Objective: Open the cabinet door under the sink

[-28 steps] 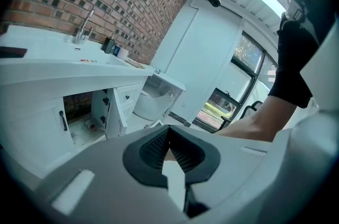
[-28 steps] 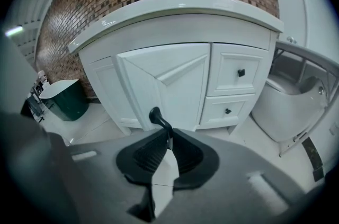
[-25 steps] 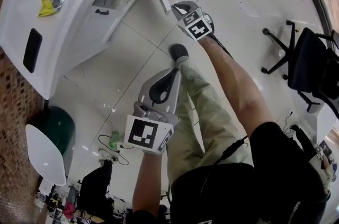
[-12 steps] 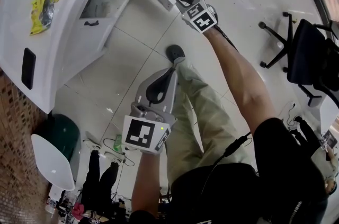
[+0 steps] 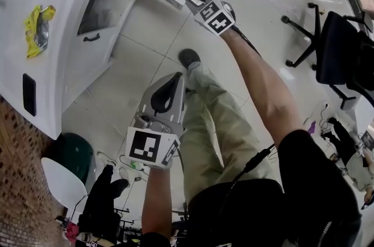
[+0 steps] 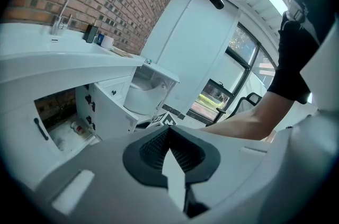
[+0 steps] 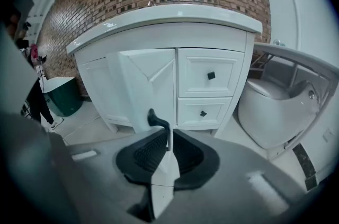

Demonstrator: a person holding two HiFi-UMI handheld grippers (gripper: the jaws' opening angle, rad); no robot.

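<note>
The white countertop (image 5: pixel 61 47) carries a yellow wrapper (image 5: pixel 36 30) and a black slab (image 5: pixel 28 94).

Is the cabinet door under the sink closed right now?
No, the cabinet door stands swung well out from the vanity front.

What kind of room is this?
Probably a bathroom set up inside an office: a white sink cabinet with a faucet, a toilet beside it, yet an office chair stands on the tiled floor nearby.

Small items (image 6: pixel 79 127) on floor of open white under-sink cabinet (image 6: pixel 62 141): too small to ID. Black office chair (image 5: pixel 336 53): clipped by right edge.
</note>
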